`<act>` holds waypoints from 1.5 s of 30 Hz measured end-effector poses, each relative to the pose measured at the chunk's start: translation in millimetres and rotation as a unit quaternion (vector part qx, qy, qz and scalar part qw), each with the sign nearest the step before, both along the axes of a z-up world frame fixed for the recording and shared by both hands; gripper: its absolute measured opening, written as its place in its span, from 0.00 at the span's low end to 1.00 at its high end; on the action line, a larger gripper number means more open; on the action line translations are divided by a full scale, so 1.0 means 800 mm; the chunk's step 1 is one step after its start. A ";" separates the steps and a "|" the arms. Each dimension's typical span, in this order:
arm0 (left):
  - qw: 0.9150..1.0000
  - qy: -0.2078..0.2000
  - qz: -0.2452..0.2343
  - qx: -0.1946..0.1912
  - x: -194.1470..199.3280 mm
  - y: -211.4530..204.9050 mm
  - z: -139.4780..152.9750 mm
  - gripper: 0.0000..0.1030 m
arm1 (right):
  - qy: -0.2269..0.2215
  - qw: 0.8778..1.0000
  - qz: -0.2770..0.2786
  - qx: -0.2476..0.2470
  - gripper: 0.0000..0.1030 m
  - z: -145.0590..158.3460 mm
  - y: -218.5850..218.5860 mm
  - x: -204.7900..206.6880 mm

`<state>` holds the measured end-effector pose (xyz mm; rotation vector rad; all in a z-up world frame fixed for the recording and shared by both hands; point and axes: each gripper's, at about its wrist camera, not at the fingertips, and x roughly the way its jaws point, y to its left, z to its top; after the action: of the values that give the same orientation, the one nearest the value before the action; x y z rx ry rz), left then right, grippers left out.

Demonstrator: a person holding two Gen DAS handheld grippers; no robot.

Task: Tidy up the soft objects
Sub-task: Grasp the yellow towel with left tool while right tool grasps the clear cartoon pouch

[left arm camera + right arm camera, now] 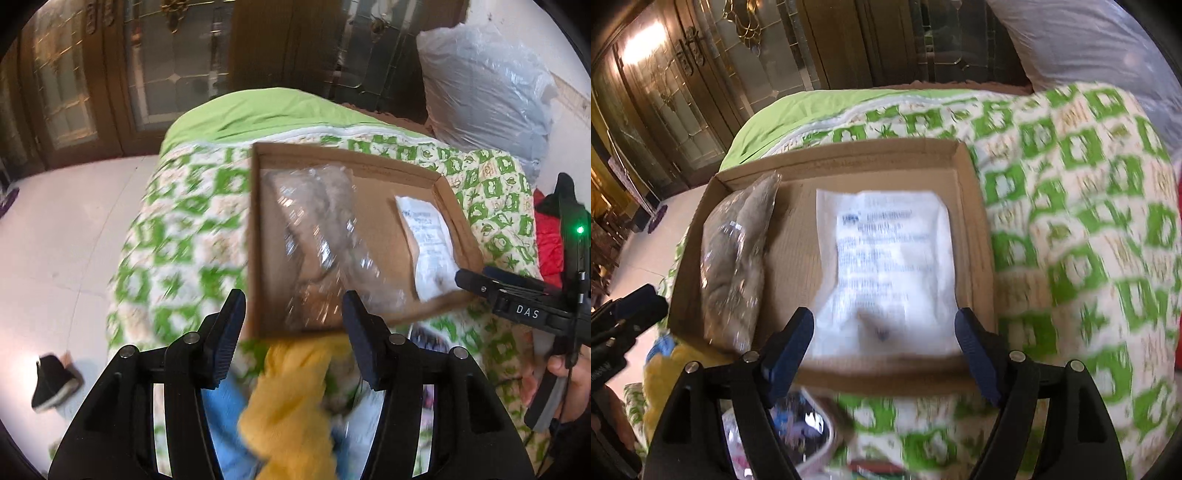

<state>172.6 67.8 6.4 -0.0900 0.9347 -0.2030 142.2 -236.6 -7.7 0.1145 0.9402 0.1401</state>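
A shallow cardboard box [975, 229] lies on a bed under a green-and-white patterned quilt [1078, 221]. Inside it, to the left, sits a grey soft item in a clear plastic bag [735, 258]; beside it to the right lies a flat white packet with printed text [890, 266]. In front of the box, on the quilt, a yellow cloth [291, 402] lies heaped over something blue.

The left gripper [293, 336] hangs above the box's near edge and the yellow cloth, its fingers apart with nothing pressed between them. The right gripper [884, 350] hovers over the white packet's near end, fingers likewise spread and empty.

All these pieces look light and limp. The bagged item's film is probably slick and crinkly, so a pinch on a bunched fold should hold better than on a taut face. The yellow cloth would likely drape and is best taken at a raised ridge.

Beyond the bed are a pale tiled floor [74, 229], dark wooden doors with glass panes [683, 92] and a large plastic-wrapped bundle [487, 88]
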 end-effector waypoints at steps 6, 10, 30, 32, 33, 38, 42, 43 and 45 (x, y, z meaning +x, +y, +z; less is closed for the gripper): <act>0.997 0.050 0.041 -0.038 -0.030 0.032 -0.022 0.53 | 0.018 1.000 -0.004 0.007 0.78 -0.015 -0.006 -0.031; 0.998 0.042 0.042 -0.028 -0.054 0.032 -0.019 0.53 | 0.021 1.000 0.000 0.004 0.78 -0.017 -0.004 -0.052; 0.998 0.061 0.006 0.021 -0.069 -0.009 -0.041 0.53 | 0.042 0.999 0.002 0.010 0.78 -0.021 0.007 -0.115; 0.997 0.066 0.009 0.036 -0.063 -0.012 -0.048 0.53 | 0.045 0.999 0.008 0.008 0.78 -0.022 0.013 -0.116; 0.997 0.068 0.010 0.039 -0.062 -0.012 -0.050 0.53 | 0.046 0.999 0.010 0.008 0.78 -0.022 0.015 -0.116; 0.995 0.080 0.018 0.051 -0.054 -0.010 -0.059 0.53 | 0.067 0.998 0.014 0.015 0.78 -0.028 0.022 -0.109; 0.993 0.093 0.016 0.077 -0.050 -0.017 -0.069 0.52 | 0.074 0.997 0.017 0.021 0.78 -0.020 0.031 -0.101; 0.992 0.093 0.014 0.080 -0.050 -0.018 -0.069 0.48 | 0.077 0.997 0.018 0.024 0.78 -0.018 0.033 -0.098; 0.993 0.086 0.014 0.081 -0.052 -0.018 -0.066 0.44 | 0.087 0.995 0.021 0.034 0.78 -0.013 0.040 -0.092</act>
<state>131.1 53.3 -46.6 0.0294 1.1186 -0.0942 68.6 -204.3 -18.4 0.1709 1.1119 0.2041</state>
